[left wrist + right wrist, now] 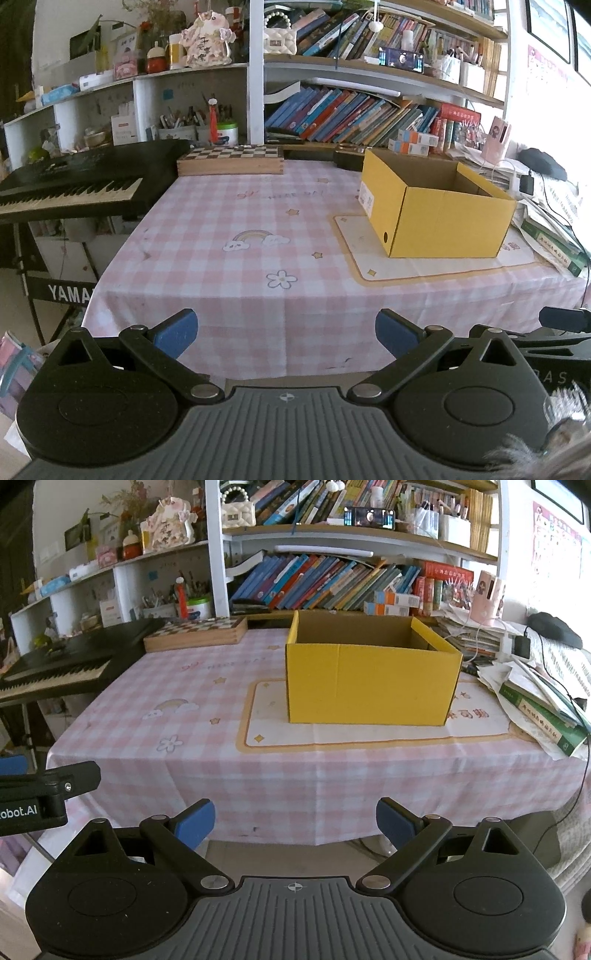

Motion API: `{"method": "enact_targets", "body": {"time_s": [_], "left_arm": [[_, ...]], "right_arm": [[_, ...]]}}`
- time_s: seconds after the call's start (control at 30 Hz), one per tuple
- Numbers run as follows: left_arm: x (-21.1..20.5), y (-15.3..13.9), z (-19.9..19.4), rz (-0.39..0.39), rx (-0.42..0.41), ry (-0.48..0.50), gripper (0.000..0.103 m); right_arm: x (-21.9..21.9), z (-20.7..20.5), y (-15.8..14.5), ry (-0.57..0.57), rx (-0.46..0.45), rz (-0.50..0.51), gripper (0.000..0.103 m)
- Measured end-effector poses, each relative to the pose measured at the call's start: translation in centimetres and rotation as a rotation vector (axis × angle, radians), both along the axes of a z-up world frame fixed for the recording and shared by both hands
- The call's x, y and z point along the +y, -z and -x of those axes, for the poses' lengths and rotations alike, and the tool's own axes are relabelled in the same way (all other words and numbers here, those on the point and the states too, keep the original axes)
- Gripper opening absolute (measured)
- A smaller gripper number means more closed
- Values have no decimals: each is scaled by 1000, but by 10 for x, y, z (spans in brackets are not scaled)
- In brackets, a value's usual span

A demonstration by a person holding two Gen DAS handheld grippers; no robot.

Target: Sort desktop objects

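Now both tools hang off the near edge of the desk (207,229), well short of the yellow box (436,206). The left tool (287,332) is released, its blue pads spread wide with nothing between them; the right tool (295,821) is likewise spread and grasps nothing. That box stands open-topped on a cream mat (351,734); a chessboard case (231,159) lies beyond it to the left, at the desk's back edge.

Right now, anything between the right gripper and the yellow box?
Nothing: in the right wrist view only bare pink checked tablecloth and the printed mat lie between the open right gripper and the yellow box.
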State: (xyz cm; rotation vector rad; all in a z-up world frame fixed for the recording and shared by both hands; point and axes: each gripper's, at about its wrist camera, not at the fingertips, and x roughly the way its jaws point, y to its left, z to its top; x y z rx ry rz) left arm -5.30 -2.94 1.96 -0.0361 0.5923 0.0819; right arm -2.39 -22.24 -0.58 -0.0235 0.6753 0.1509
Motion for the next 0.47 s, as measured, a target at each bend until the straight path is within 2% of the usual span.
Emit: {"method": "enact_targets", "body": {"time_s": [0.47], "left_arm": [[0, 3, -3, 15, 6, 19, 103]], "right_arm": [[-2, -4, 4, -4, 21, 1, 96]]}}
